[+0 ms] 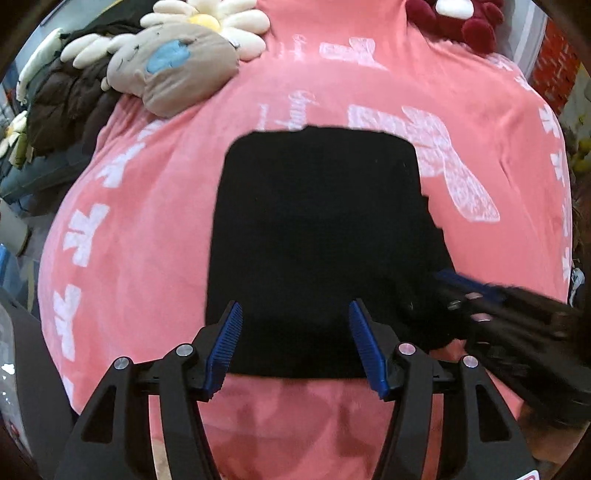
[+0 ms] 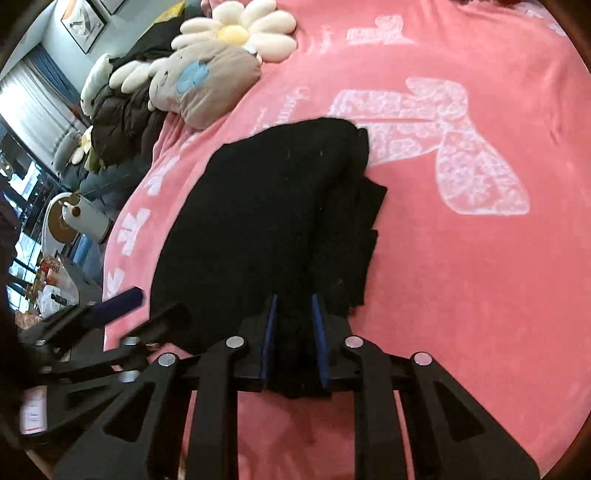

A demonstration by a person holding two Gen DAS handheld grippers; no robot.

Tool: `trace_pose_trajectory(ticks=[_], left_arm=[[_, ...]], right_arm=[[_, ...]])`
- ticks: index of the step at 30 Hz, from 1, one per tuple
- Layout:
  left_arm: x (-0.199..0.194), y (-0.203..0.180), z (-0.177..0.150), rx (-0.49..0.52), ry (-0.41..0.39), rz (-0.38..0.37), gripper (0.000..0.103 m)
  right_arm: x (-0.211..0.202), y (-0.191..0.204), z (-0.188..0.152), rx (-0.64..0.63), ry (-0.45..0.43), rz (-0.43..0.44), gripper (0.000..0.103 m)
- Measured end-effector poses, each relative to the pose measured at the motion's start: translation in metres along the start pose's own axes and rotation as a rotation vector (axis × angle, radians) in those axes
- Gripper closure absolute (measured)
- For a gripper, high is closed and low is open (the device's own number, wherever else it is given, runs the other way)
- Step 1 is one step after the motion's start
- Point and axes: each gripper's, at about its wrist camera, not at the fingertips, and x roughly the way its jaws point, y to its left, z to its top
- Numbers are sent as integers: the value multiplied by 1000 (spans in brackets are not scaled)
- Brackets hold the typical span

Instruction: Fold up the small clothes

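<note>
A pink blanket [image 1: 147,221] with white bow prints covers the bed; a daisy cushion [image 2: 243,33] and dark jackets [image 2: 122,122] lie at its far edge. The black garment [image 1: 317,240] lies folded mid-bed, long axis running away from the grippers. The left gripper [image 1: 295,343] has its jaws apart over the near hem, empty; the right gripper [image 2: 293,343] pinches the garment's near corner.

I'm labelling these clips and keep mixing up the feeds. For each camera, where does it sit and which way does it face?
Left wrist: sits on the left gripper, looking down along its open blue fingers at the black garment on the pink blanket; the right gripper enters from the right.
Right wrist: sits on the right gripper, pads clamped on the garment's near edge; the left gripper shows at left.
Shared: garment, blanket, daisy cushion, grey plush.
</note>
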Motion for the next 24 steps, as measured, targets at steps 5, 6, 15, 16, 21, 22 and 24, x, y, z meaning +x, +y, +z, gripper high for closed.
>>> trace_pose_trajectory(ticks=[5, 6, 15, 16, 21, 22, 24], left_arm=[[10, -7, -11, 27, 32, -1, 45], [11, -9, -13, 35, 33, -4, 45], [14, -9, -27, 104, 10, -10, 35], [16, -9, -29, 114, 7, -15, 33], [24, -9, -45, 141, -7, -10, 30], [25, -8, -48, 137, -5, -15, 30], [25, -6, -50, 120, -11, -31, 29]], right_arm=[[7, -6, -10, 1, 39, -63, 83], [-2, -5, -10, 11, 13, -71, 83], [-49, 12, -47, 13, -191, -286, 32], [-47, 14, -51, 17, -190, -292, 32], [-38, 16, -63, 98, -194, -332, 27], [-38, 15, -64, 117, -196, -337, 24], [-38, 12, -67, 142, -195, -342, 24]])
